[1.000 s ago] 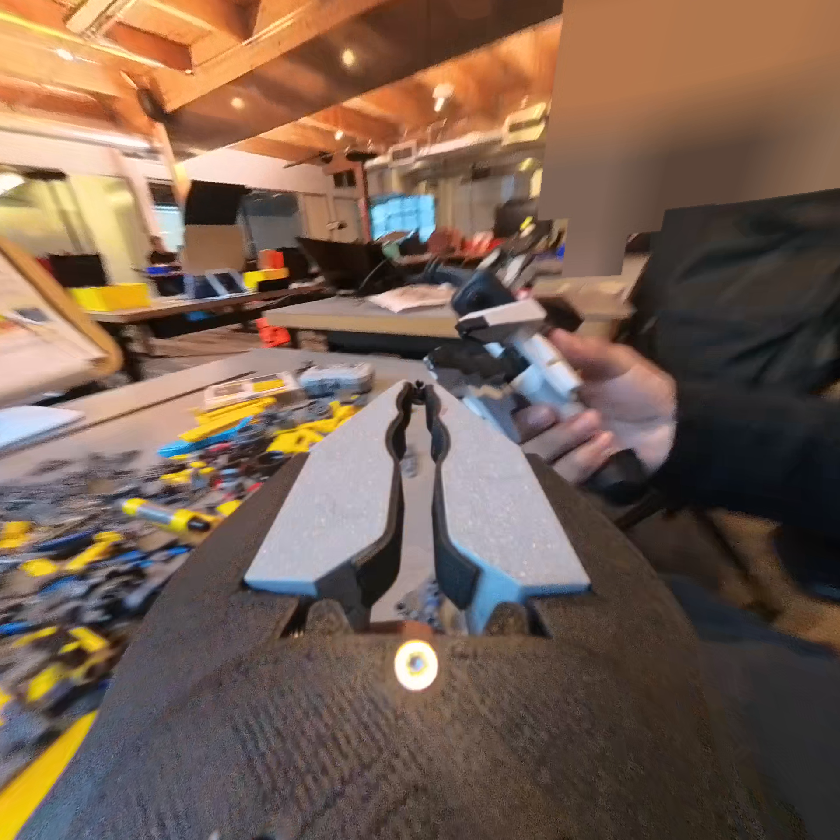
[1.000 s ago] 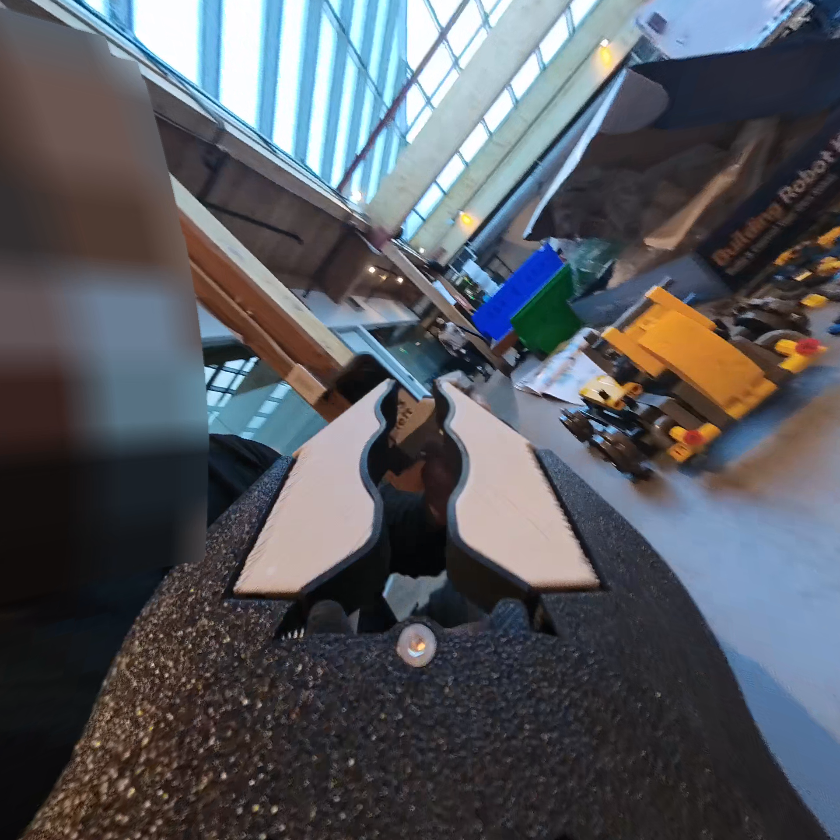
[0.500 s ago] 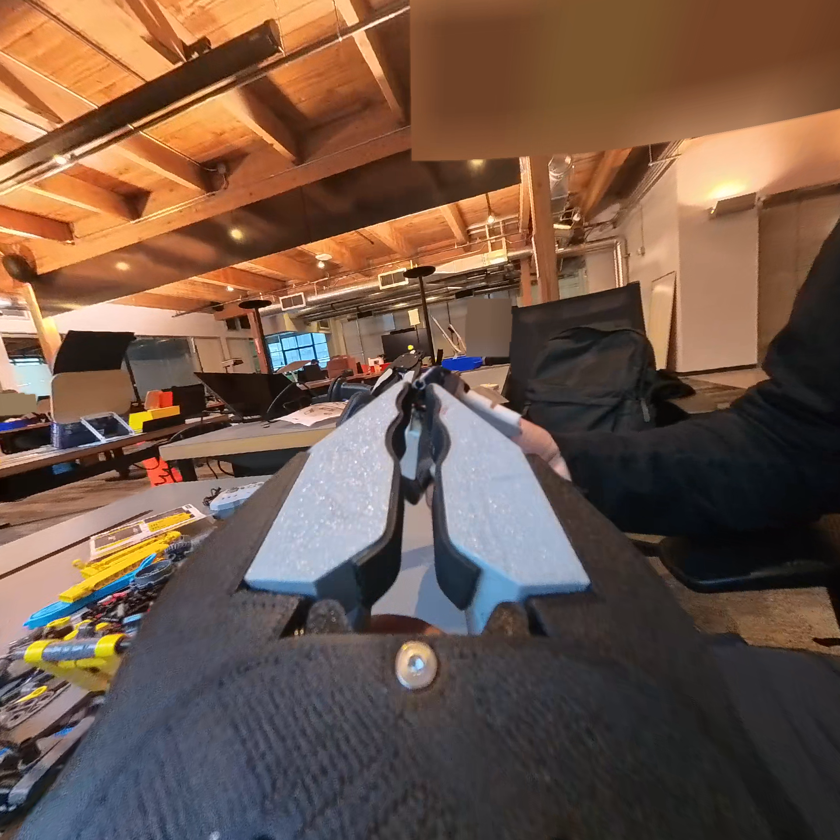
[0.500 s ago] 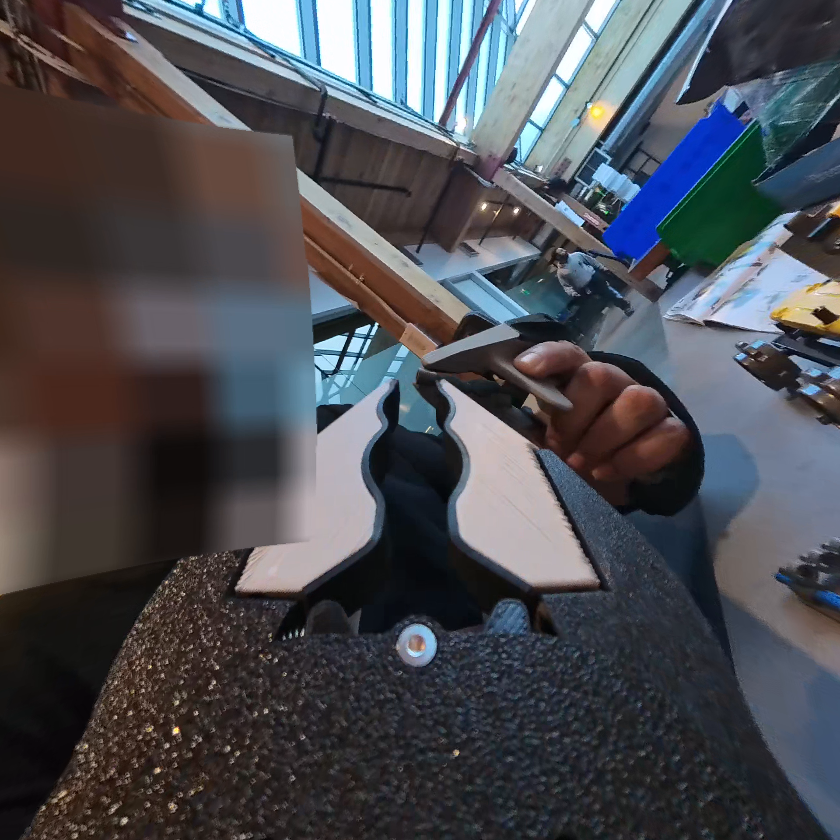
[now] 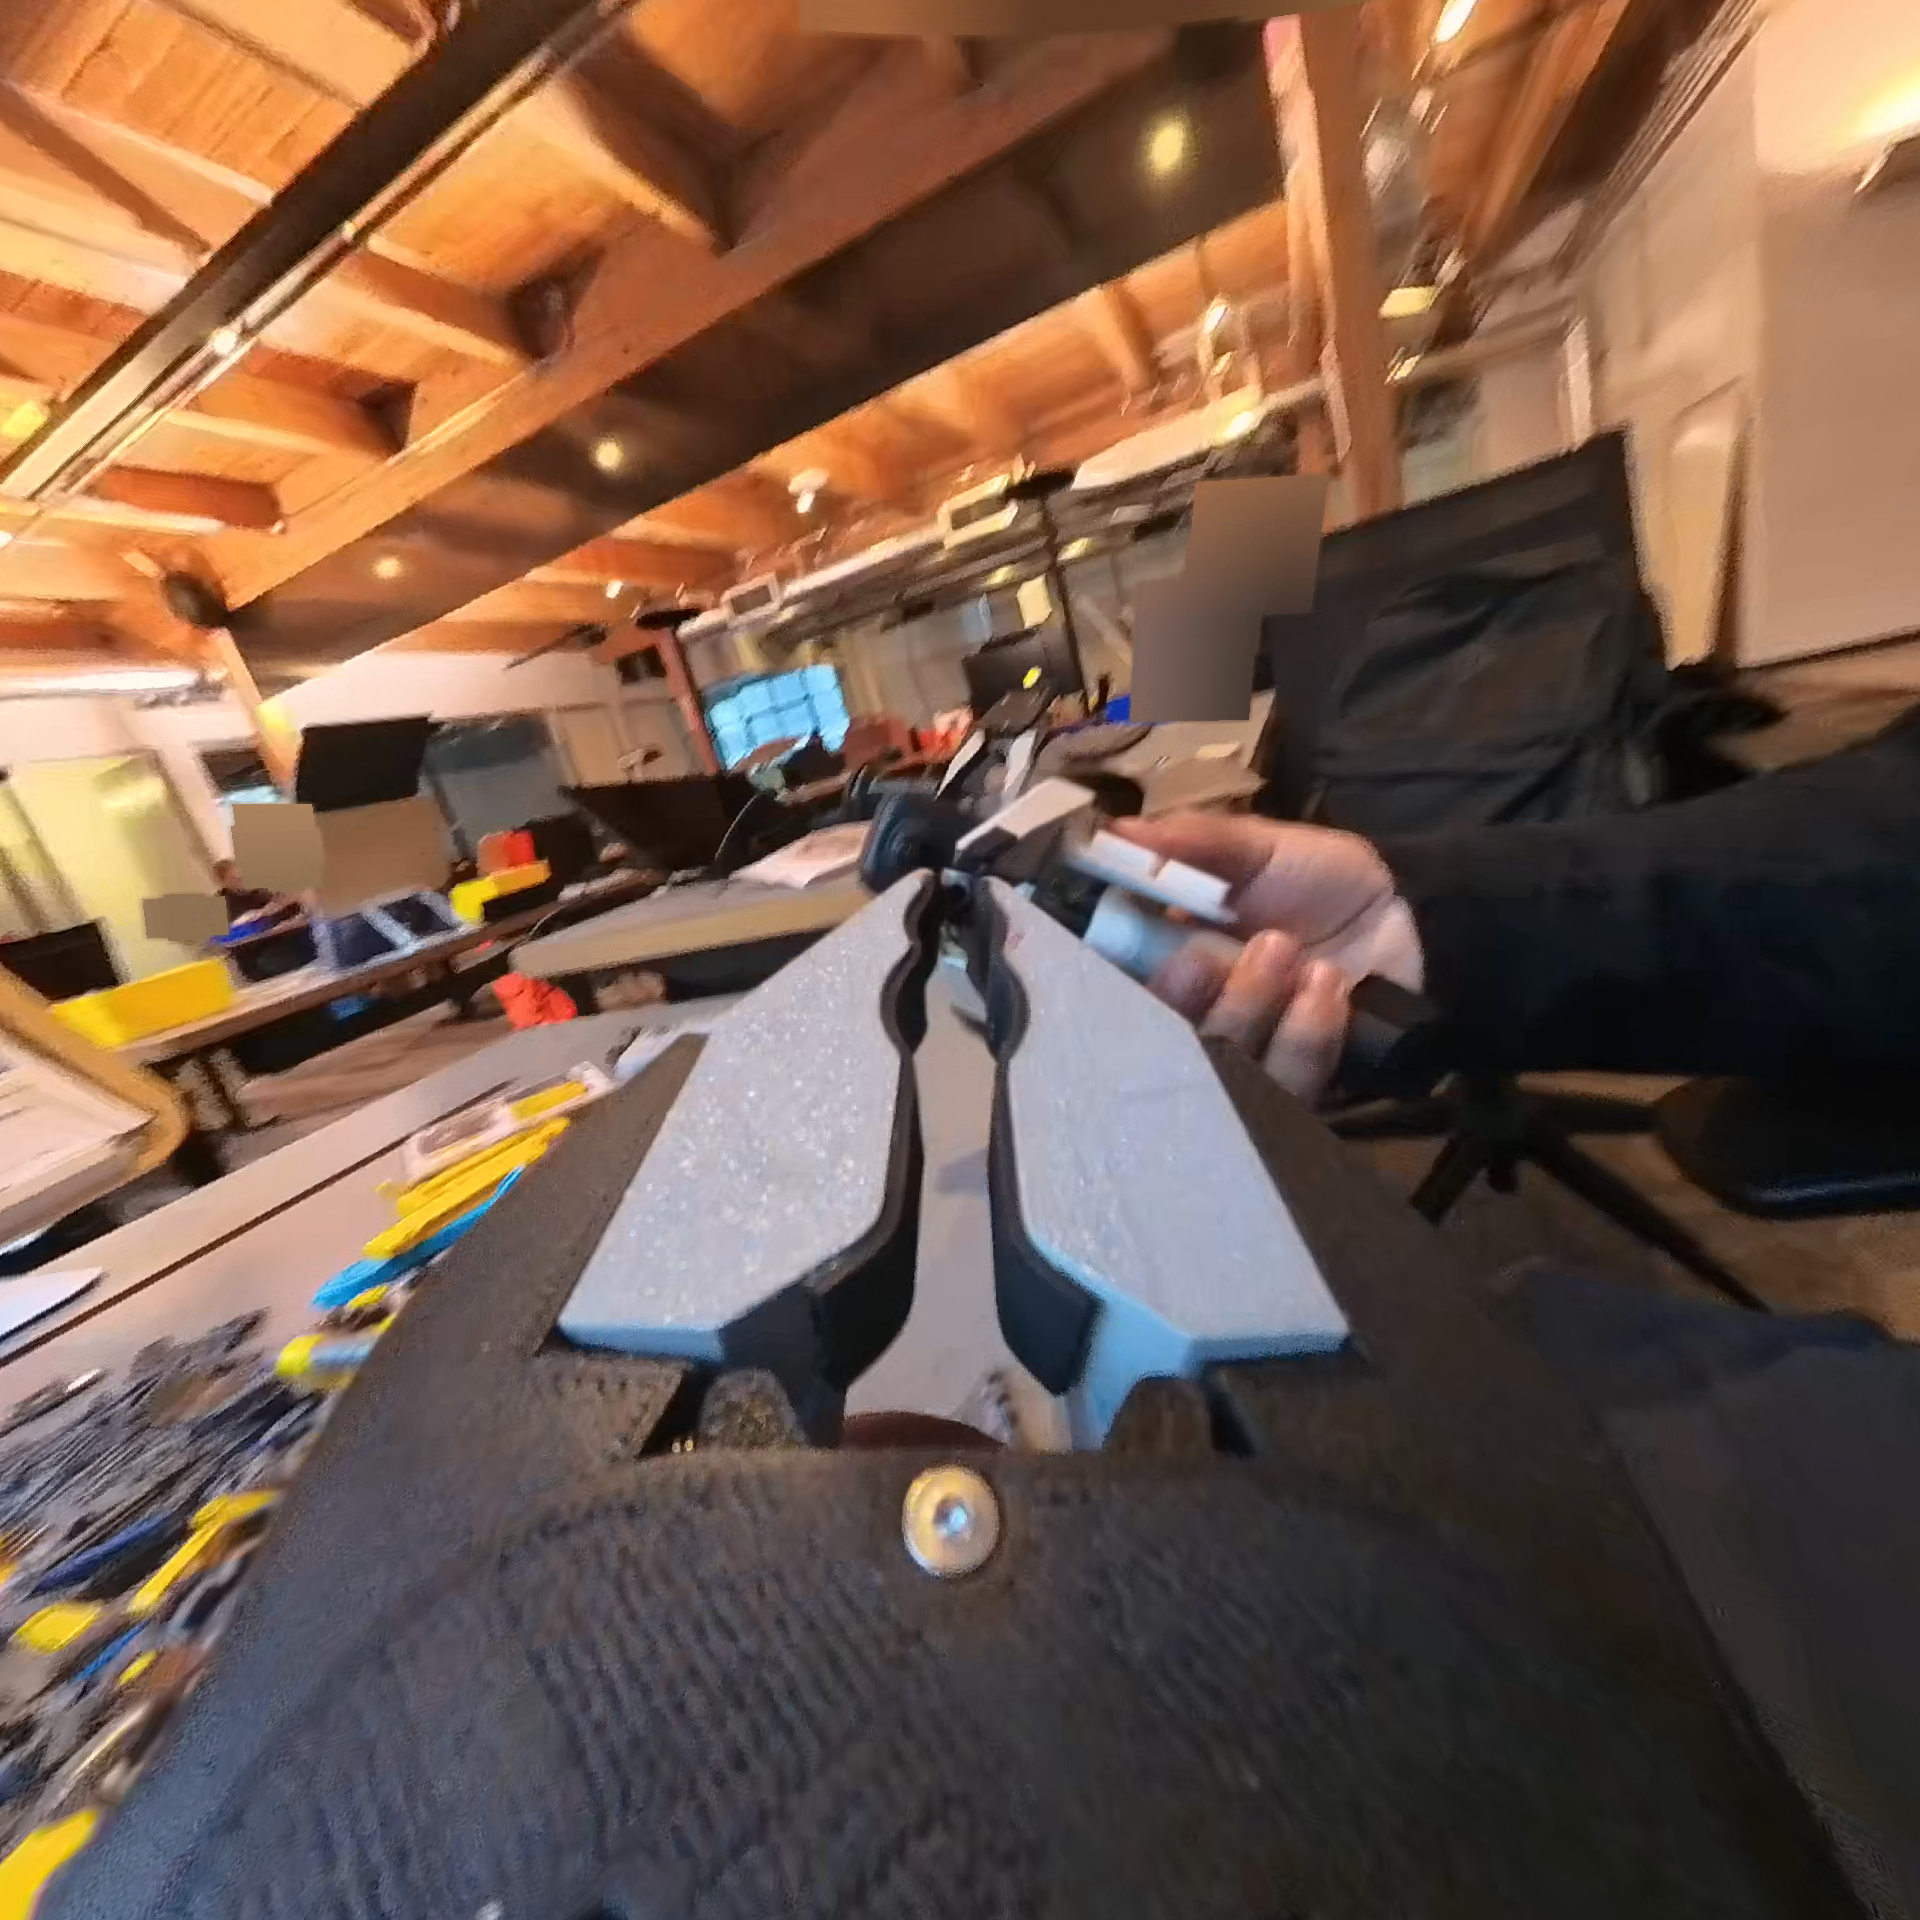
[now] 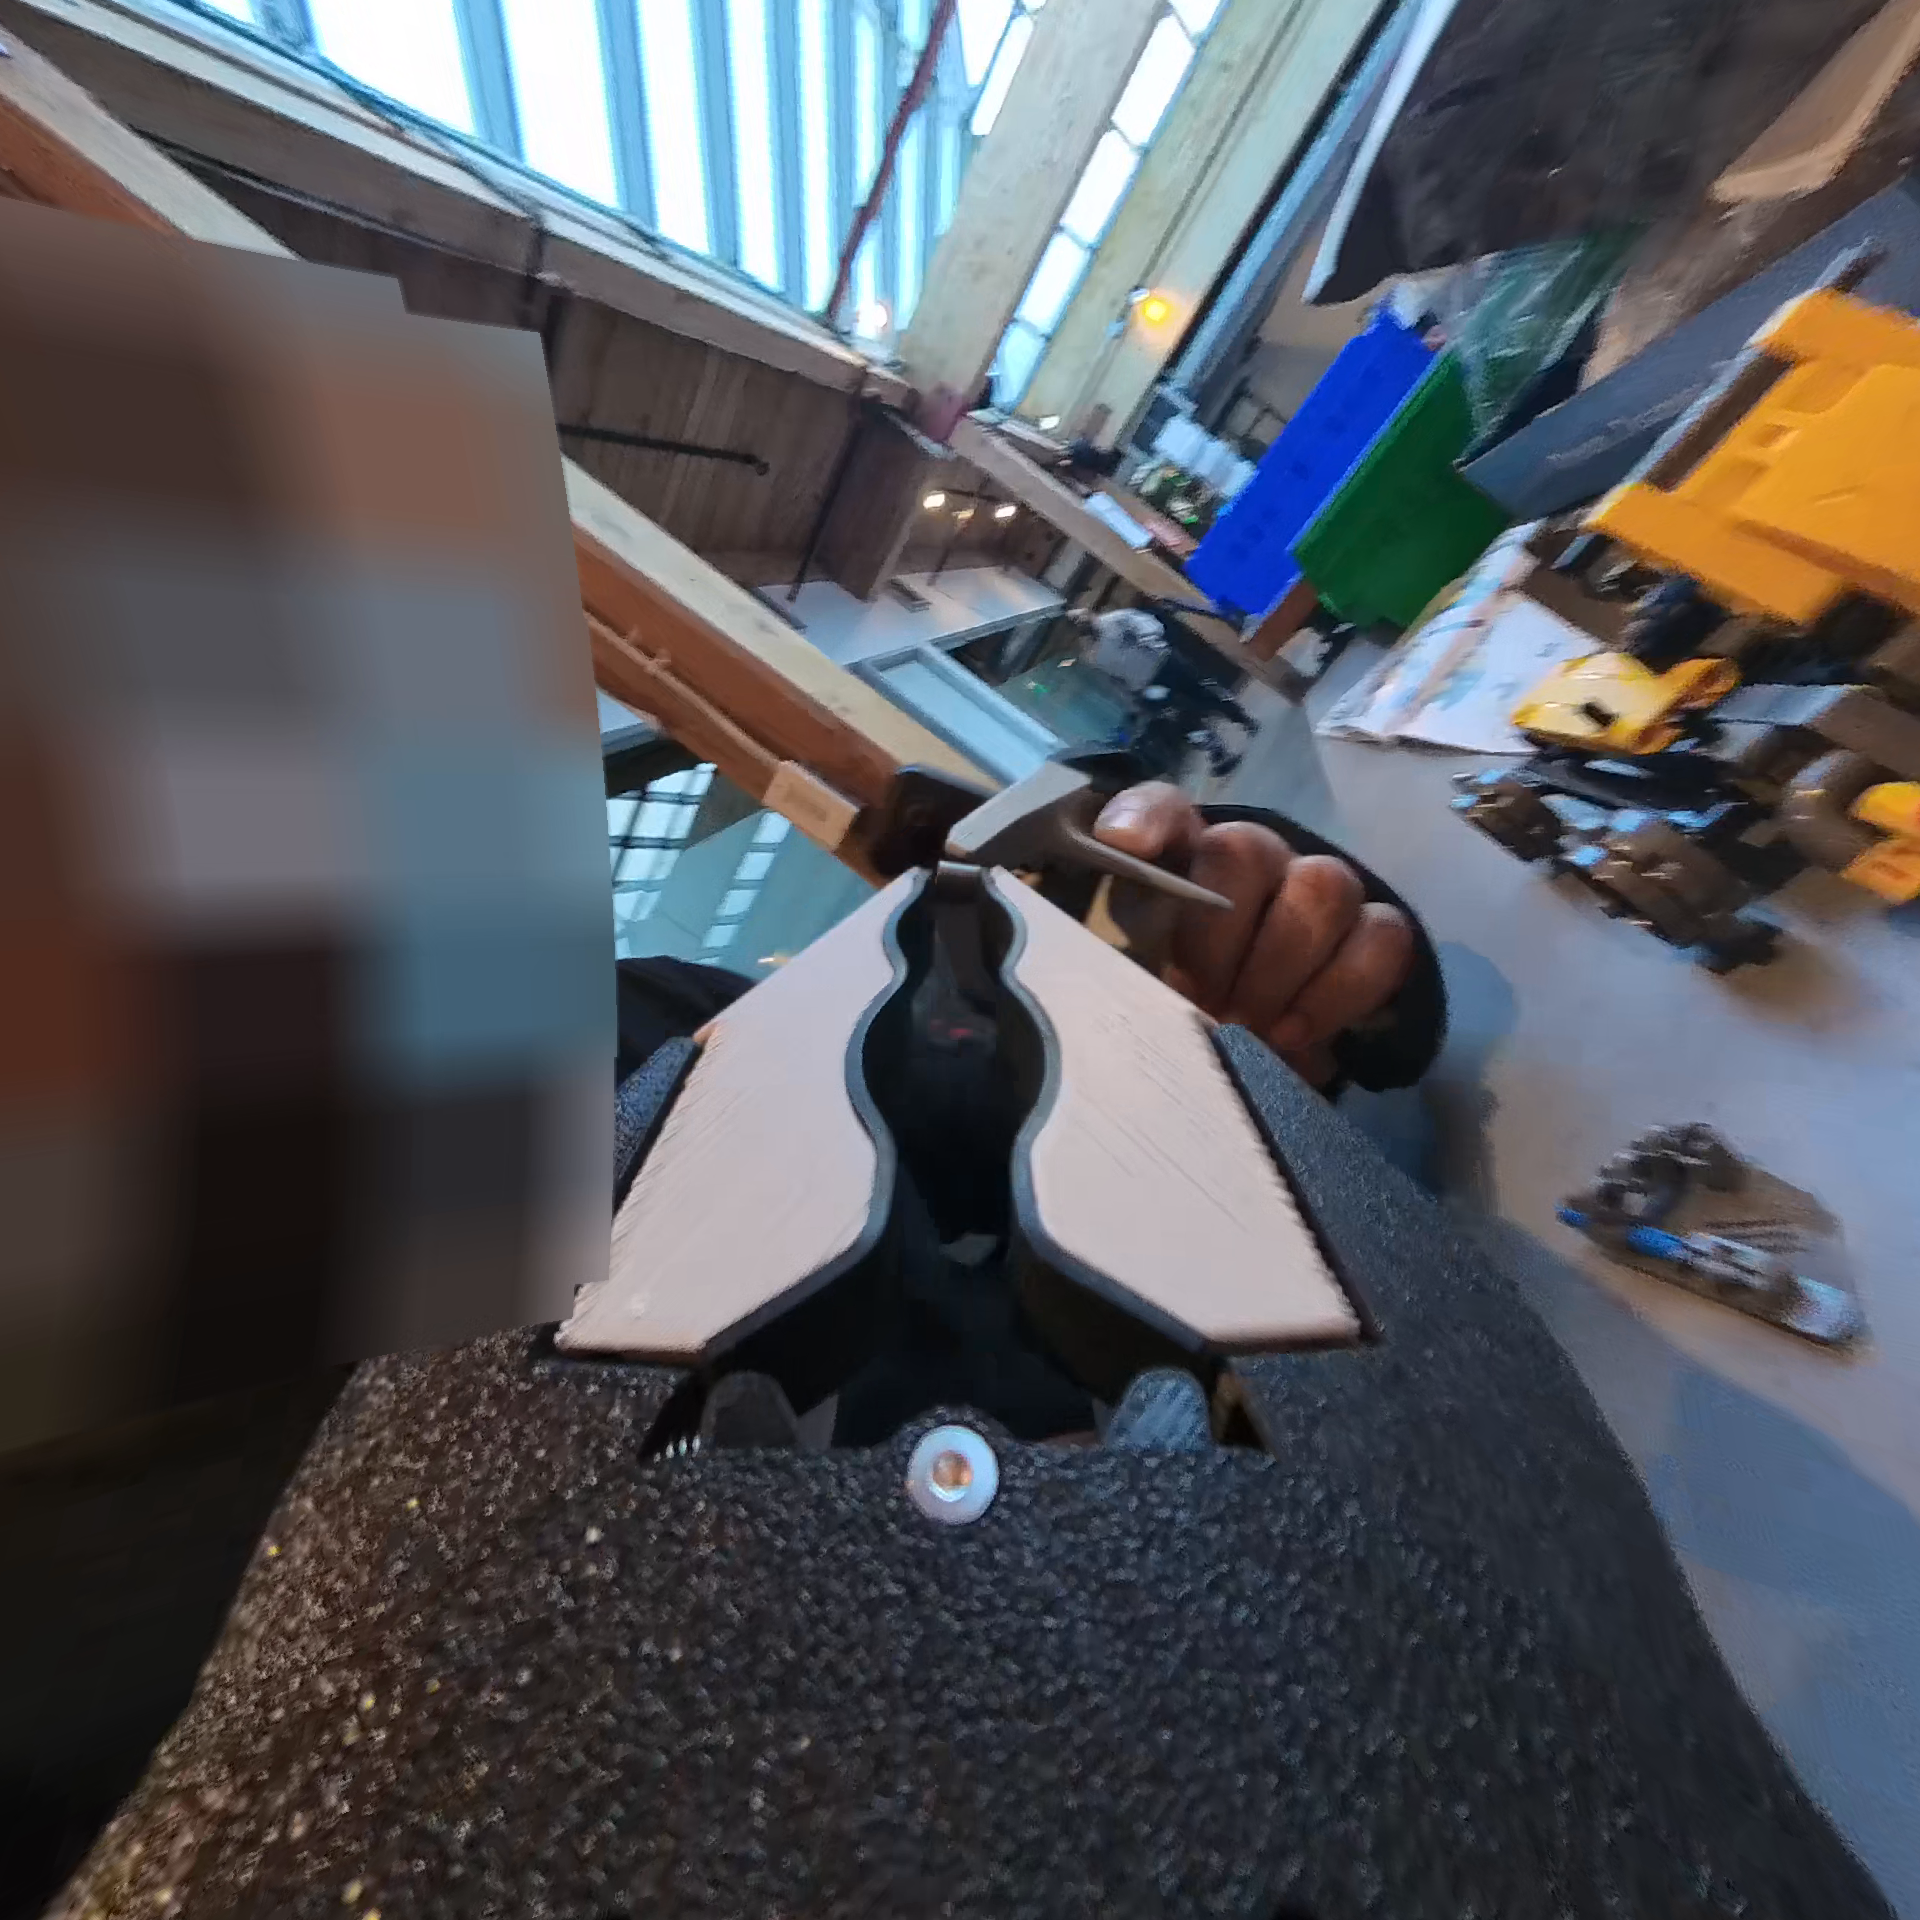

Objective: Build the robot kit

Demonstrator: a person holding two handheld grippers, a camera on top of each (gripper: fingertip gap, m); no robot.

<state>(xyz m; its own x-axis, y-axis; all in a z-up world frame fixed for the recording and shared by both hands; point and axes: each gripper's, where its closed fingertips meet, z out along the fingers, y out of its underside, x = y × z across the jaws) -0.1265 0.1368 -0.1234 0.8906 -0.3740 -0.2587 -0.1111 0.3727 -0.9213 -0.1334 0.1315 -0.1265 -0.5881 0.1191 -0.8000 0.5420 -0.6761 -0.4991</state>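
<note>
My left gripper (image 5: 951, 896) is raised off the table with its grey fingers nearly together at the tips. My right gripper (image 6: 952, 881) faces it tip to tip, and its tan fingers stand a narrow gap apart. Something small and grey sits at that gap, and I cannot tell whether it is a held piece or the other gripper's tip. In the left wrist view a hand (image 5: 1288, 935) holds the right gripper's white and grey fingers (image 5: 1039, 821). In the right wrist view a hand (image 6: 1278, 935) holds the left gripper's grey finger (image 6: 1023, 821).
A grey table (image 5: 208, 1268) at lower left carries several loose yellow, blue and black building pieces (image 5: 457, 1205). A yellow toy construction vehicle (image 6: 1766, 499) and small part assemblies (image 6: 1714, 1236) lie on the table (image 6: 1558, 1091) at right. A black chair with a backpack (image 5: 1475, 675) stands behind.
Both grippers swung in the air to face each other. Their tips are now close together. The left wrist view has tilted back down toward the table.
</note>
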